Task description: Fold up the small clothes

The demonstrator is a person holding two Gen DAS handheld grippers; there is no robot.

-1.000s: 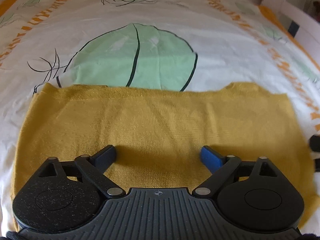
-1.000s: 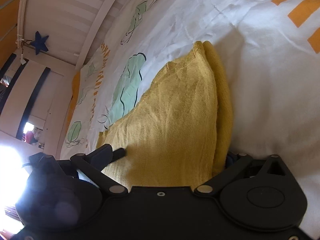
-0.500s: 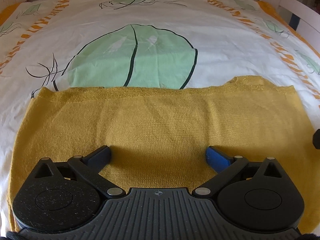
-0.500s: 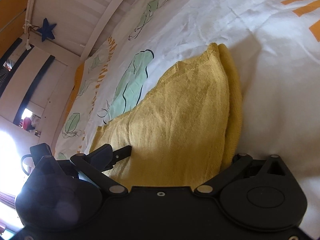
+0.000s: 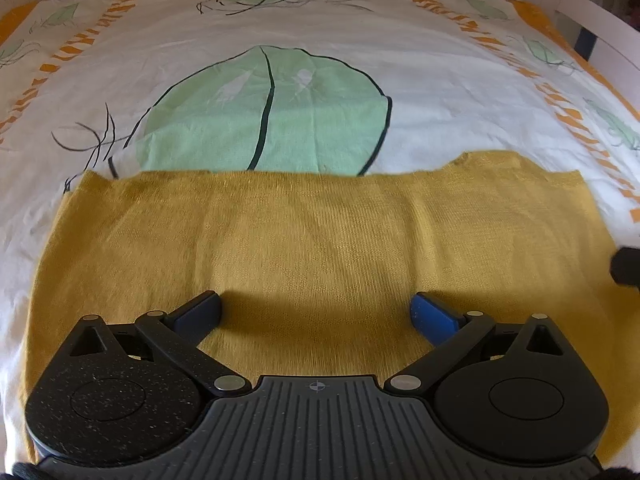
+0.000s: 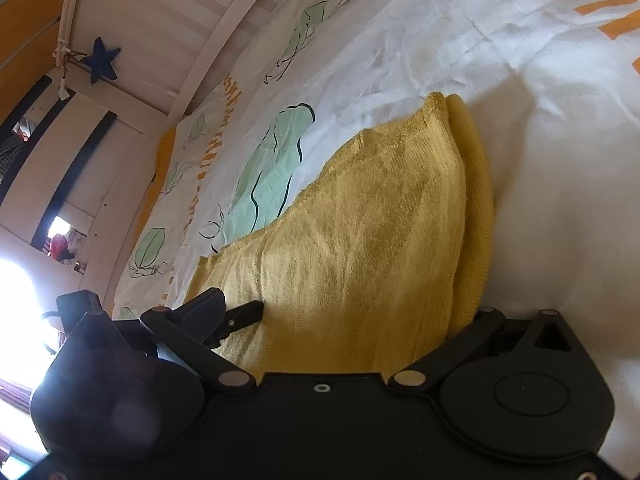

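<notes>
A: Start with the left claw (image 5: 316, 312). How does it stand?

B: Spread wide, its two blue fingers (image 5: 434, 314) far apart, nothing between them. It hovers low over the near part of the yellow knit garment (image 5: 320, 240), casting a shadow on the cloth.

A: And the right claw (image 6: 344, 316)?

B: Wide too, turned on its side. The yellow cloth fills the gap between its fingers. The one finger (image 6: 206, 310) I can see sits at the cloth's top face; the other is hidden behind the garment's folded edge, so I cannot tell whether it touches.

A: Where does the garment lie?

B: Flat on the bed sheet (image 5: 440, 92), folded into a wide band. From the right wrist view its edge shows at least two layers stacked. Its far edge overlaps the bottom of a large green leaf print (image 5: 272, 112).

A: Beyond that?

B: The sheet is white with orange lettering (image 5: 580, 128) along both sides and smaller leaves. A white bed rail (image 6: 224, 52) runs past it, and a dark blue star (image 6: 102, 62) hangs on the wall.
</notes>
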